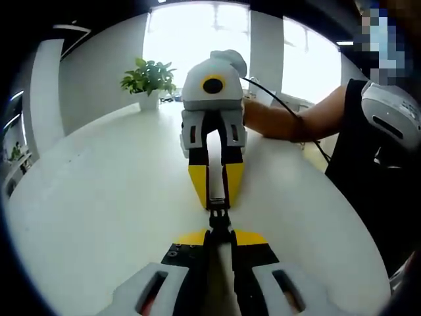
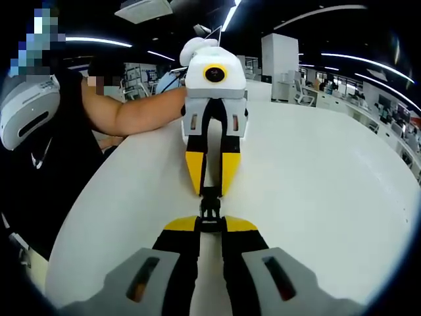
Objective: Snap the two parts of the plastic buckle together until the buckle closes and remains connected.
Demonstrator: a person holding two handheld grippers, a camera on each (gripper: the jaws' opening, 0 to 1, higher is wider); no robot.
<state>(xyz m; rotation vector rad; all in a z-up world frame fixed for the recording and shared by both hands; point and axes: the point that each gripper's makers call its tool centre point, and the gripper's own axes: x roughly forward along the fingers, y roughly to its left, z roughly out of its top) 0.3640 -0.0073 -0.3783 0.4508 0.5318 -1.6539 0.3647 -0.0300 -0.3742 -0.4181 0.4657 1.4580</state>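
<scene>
In the left gripper view, the left gripper point(image 1: 219, 232) rises from the bottom with its yellow-tipped fingers point(image 1: 191, 237) clenched on the near end of the black plastic buckle point(image 1: 219, 214), which is held just above the white desk point(image 1: 99, 217). The right gripper point(image 1: 217, 197) faces it from the far side, fingers clenched on the other end. Farther back, a forearm point(image 1: 289, 120) lies on the desk, and a potted plant point(image 1: 148, 80) stands at the far edge.

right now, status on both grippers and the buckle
Left gripper and right gripper shut on small black plastic buckle, tip to tip. Closure not discernible. White table unobstructed.
</scene>
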